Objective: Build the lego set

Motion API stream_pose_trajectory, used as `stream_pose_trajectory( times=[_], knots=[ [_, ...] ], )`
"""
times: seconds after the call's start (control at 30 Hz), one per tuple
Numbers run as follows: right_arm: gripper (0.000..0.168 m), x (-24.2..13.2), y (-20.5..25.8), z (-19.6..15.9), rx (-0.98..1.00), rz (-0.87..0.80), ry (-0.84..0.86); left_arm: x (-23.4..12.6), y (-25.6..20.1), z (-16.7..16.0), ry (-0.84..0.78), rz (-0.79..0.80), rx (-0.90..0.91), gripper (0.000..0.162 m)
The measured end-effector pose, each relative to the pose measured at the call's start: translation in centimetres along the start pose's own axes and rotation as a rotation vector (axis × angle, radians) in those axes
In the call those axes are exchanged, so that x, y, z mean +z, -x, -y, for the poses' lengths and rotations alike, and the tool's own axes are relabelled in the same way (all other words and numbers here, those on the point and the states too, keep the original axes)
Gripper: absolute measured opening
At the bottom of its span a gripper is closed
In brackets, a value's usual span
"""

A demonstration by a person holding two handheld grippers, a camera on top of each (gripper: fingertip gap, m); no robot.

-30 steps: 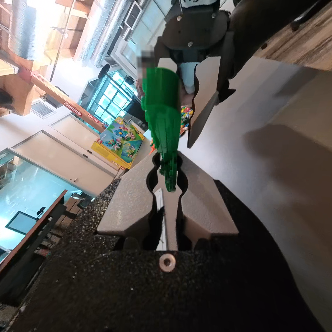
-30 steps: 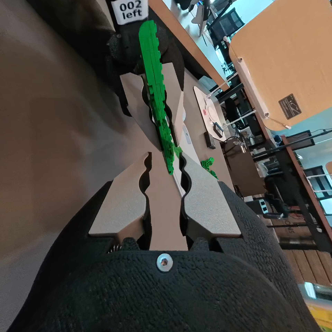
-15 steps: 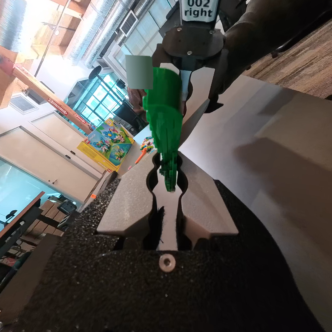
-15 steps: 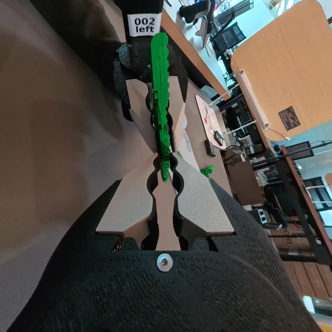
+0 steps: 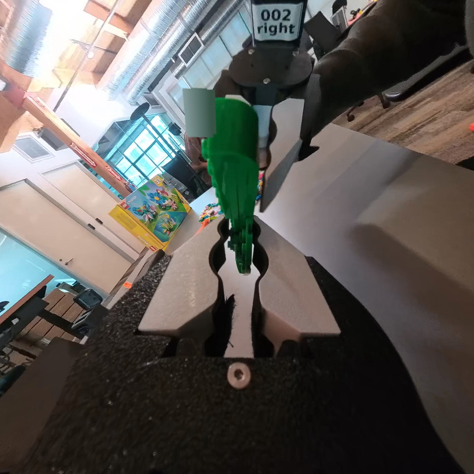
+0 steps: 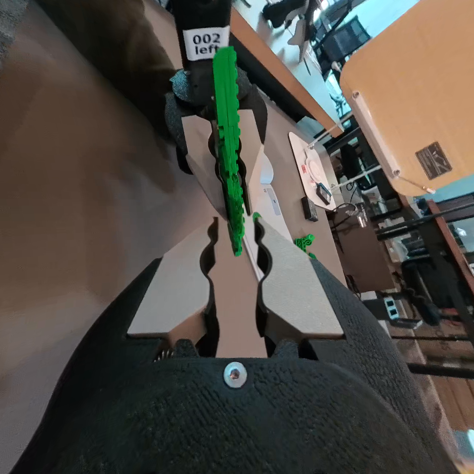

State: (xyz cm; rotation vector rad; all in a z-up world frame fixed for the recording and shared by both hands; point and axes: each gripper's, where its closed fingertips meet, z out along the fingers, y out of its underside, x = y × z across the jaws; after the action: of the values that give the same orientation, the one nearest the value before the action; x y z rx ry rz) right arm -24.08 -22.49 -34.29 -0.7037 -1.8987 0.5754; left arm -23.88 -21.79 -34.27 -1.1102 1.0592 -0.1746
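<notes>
An open office with exposed ceiling ducts and glass walls surrounds a pale grey table [image 5: 372,205]. Above it, a long flat green lego assembly [image 5: 236,164] stands on edge between two facing grippers. The left gripper [image 5: 237,228] is closed on one end of the assembly. The right gripper [image 6: 234,225] is parted, its fingers clear of the other end lying between them. Loose green lego pieces [image 6: 304,242] lie on the table beyond, and a yellow lego box [image 5: 151,213] stands farther off.
</notes>
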Motion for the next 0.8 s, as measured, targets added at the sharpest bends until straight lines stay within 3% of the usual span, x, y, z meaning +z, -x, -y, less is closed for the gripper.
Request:
stream_pose_trajectory(
  times=[0.03,0.2,0.33,0.47,0.7,0.8],
  knots=[
    [0.031,-0.1,-0.1,-0.3,0.015,-0.005,0.005,-0.1,0.1,0.0,-0.004,0.003,-0.004,0.013],
    [0.023,-0.6,-0.3,0.1,0.031,-0.030,-0.039,-0.3,0.3,0.4,-0.040,-0.001,-0.040,0.013],
    [0.007,-0.5,0.0,0.6,0.014,-0.009,-0.063,-0.5,-0.1,1.2,-0.087,-0.039,-0.065,0.013],
    [0.006,-0.7,0.6,0.6,-0.003,0.057,-0.030,-0.6,-0.7,1.4,-0.089,-0.070,-0.053,0.013],
    [0.008,-0.7,0.3,0.6,-0.021,0.025,-0.041,-0.5,-0.4,1.5,-0.101,-0.063,-0.088,0.013],
    [0.025,-0.6,0.5,1.1,-0.006,0.028,-0.074,-0.4,-0.6,1.4,-0.094,-0.067,-0.088,0.013]
  ],
)
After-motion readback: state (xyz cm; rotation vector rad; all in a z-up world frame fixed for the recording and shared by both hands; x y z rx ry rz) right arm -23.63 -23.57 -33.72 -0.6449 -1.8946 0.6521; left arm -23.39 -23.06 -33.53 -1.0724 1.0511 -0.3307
